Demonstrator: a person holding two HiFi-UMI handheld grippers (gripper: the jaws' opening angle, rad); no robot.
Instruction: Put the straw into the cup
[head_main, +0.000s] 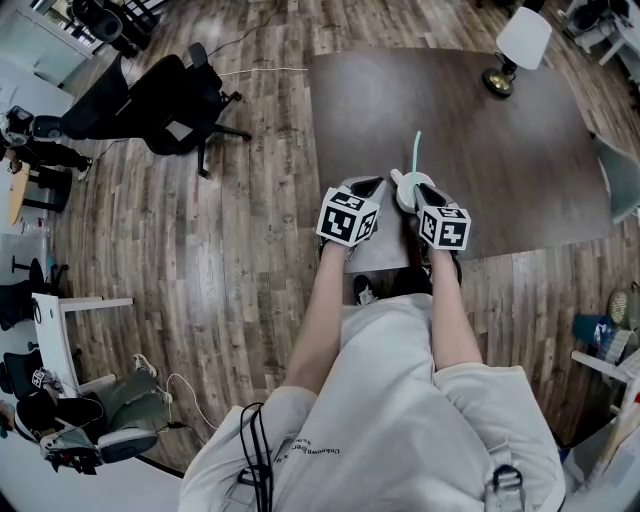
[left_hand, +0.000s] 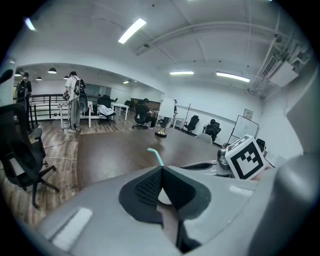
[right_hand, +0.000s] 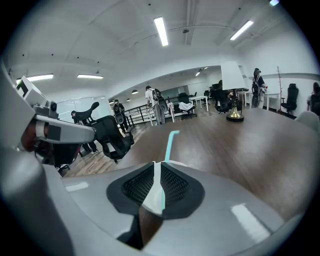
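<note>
No words, numbers or brand names can be read anywhere. A short line of small print runs along the near left hem of the person's grey shirt (head_main: 318, 452), too small to make out. The marker cube (head_main: 348, 218) on the left gripper (head_main: 366, 186) and the cube (head_main: 444, 228) on the right gripper (head_main: 418, 190) carry only black-and-white square patterns, no letters.

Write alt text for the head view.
From above, a person holds the left tongs and right tongs together over the near edge of a dark table, at a white cup with a teal straw rising from it. Wooden floor surrounds the table.
</note>
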